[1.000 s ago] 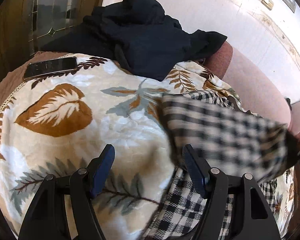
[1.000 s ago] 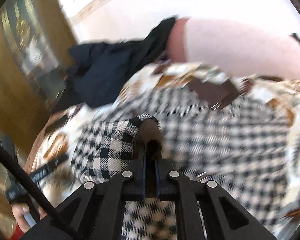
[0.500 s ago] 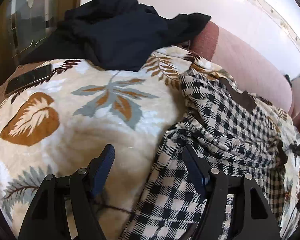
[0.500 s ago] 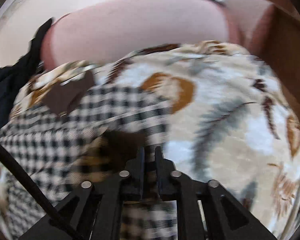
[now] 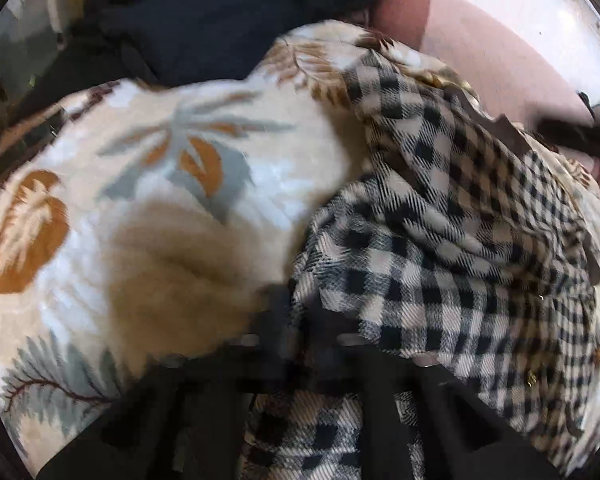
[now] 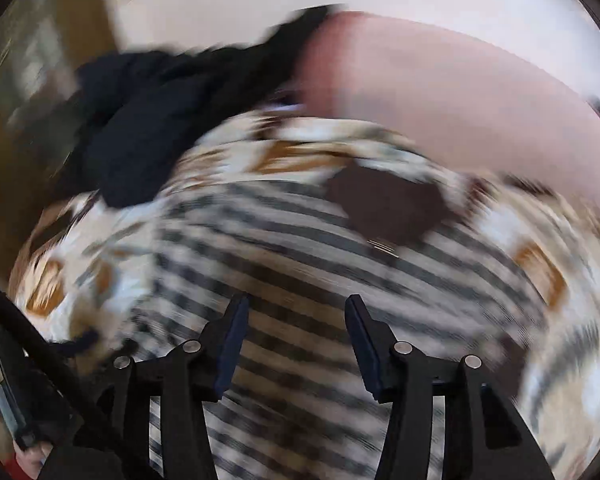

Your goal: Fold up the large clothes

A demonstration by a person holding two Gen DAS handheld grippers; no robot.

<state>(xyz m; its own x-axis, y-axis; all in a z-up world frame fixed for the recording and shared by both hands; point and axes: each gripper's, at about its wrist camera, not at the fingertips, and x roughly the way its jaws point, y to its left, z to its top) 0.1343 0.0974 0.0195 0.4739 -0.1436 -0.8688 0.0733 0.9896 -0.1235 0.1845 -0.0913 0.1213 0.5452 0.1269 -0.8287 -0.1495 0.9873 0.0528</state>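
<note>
The black-and-cream checked woven garment (image 5: 452, 248) is spread in soft folds on the fleecy leaf-printed blanket (image 5: 148, 184), its near edge pinched in the clenched left gripper (image 5: 300, 320), which is blurred. Over the same garment, the right gripper (image 6: 294, 344) is held released, jaws spread apart. A dark crumpled garment (image 5: 220, 20) is heaped at the blanket's far edge.

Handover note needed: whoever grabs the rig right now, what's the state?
Left gripper: blurred, fingers look closed on the left edge of the black-and-white checked flannel garment.
Right gripper: open, holding nothing, above the same garment.
Garment lies bunched on the cream leaf-print blanket over the pink sofa; a dark navy garment is heaped at the back.
Done: one part folded over, loosely.
Left: flatten, finish the folds, then likely the navy piece.
</note>
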